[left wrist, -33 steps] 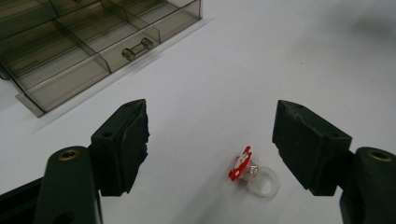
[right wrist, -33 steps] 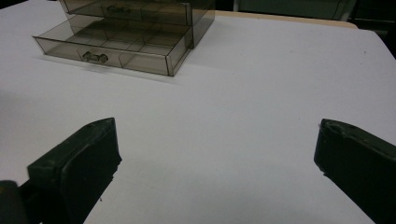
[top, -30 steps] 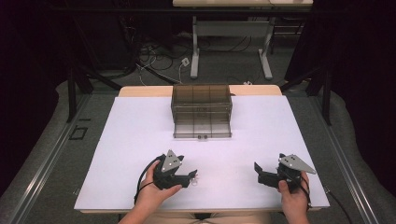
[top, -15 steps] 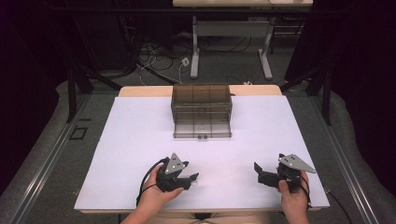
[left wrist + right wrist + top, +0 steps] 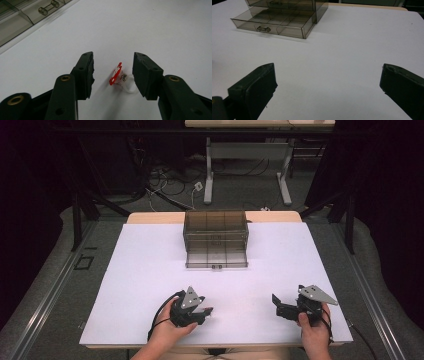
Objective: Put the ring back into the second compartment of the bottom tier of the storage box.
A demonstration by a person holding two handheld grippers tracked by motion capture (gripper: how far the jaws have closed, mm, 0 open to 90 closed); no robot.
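Dark room on my end, cables [image 5: 170, 180] tangled on the floor behind and a pale desk frame [image 5: 247, 170] past the far edge, and in front of me one table [image 5: 145, 270] with a matte white top and a wood lip showing at the back. Count-wise: one smoky see-through plastic cabinet [image 5: 216, 229] sitting at the far middle, boxy, with its bottom drawer [image 5: 272, 25] pulled out, split into small compartments and carrying one little barbell-shaped knob [image 5: 263, 29] on the front. Two grippers, two hands. The left gripper [image 5: 113, 72] is down near the front edge, left of centre, jaws spread apart with nothing pinched, and right between them on the table lies one tiny charm [image 5: 115, 75]: a flat glossy red piece with white marks standing on edge, a small metal stud on its side and a clear plastic loop curling off toward the right jaw. I can't tell if that loop touches the jaw pad. The pads are black, blocky, a bit chewed along the edges. The right gripper [image 5: 328, 92] sits well apart near the front right, jaws released wide over bare white surface, with one grey triangular plate [image 5: 317, 294] on top.
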